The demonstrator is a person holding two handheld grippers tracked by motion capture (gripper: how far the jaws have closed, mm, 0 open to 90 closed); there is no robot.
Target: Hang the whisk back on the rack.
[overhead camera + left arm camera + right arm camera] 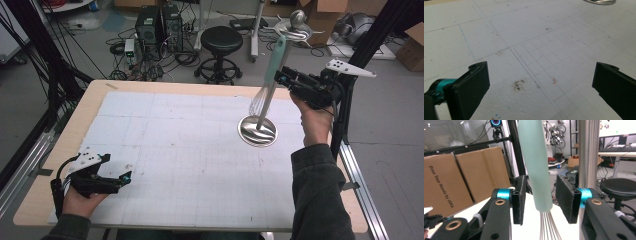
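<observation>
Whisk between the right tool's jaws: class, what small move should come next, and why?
Probably draw the right tool straight back off the whisk: its pads stand clear of the handle on both sides, and the whisk seems to hang from the stand.

A stand [258, 131] sits right of middle on the table [65, 140], its pole rising upright. A whisk [266, 80] leans against the pole, wires down. A stool [220, 47] stands on the floor behind the table.

We see a whisk [270, 75] with a mint-green handle and wire loops hanging upright against the metal post of a round-based steel stand [257, 131], right of the table's middle.
</observation>
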